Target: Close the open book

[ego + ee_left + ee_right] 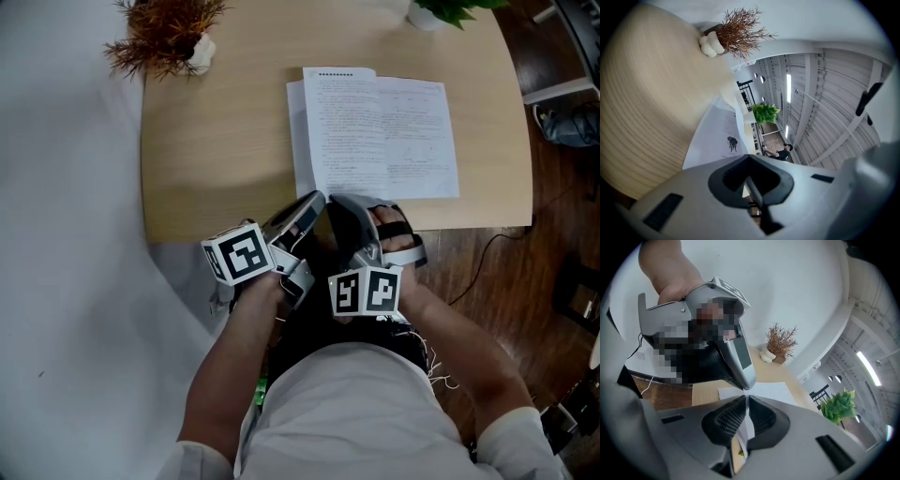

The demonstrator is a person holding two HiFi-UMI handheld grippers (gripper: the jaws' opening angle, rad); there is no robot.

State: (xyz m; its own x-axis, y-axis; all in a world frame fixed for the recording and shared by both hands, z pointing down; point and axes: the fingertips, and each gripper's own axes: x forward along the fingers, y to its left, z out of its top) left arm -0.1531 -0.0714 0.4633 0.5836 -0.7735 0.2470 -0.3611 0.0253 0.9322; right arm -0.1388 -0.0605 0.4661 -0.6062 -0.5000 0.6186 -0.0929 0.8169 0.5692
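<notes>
Left gripper (314, 200): jaws together, nothing in them. Right gripper (339, 202): jaws together too, empty. They sit side by side with tips almost meeting, right at the near-left corner of the book (380, 131). Can't tell if either tip touches paper.

The book lies flat and open on the bench (216, 159), printed pages up, its near edge close to the bench's near edge. A dried plant (167, 33) is well off the book's far-left side and a green plant (450, 9) is just past its far edge. Neither is in the way.

Progress looks like basically zero: no page lifted, no cover caught. Left to do, I'd say: get a tip under one side, swing it over the spine, let it drop shut. The spine seems to run along the book's left side, not certain
</notes>
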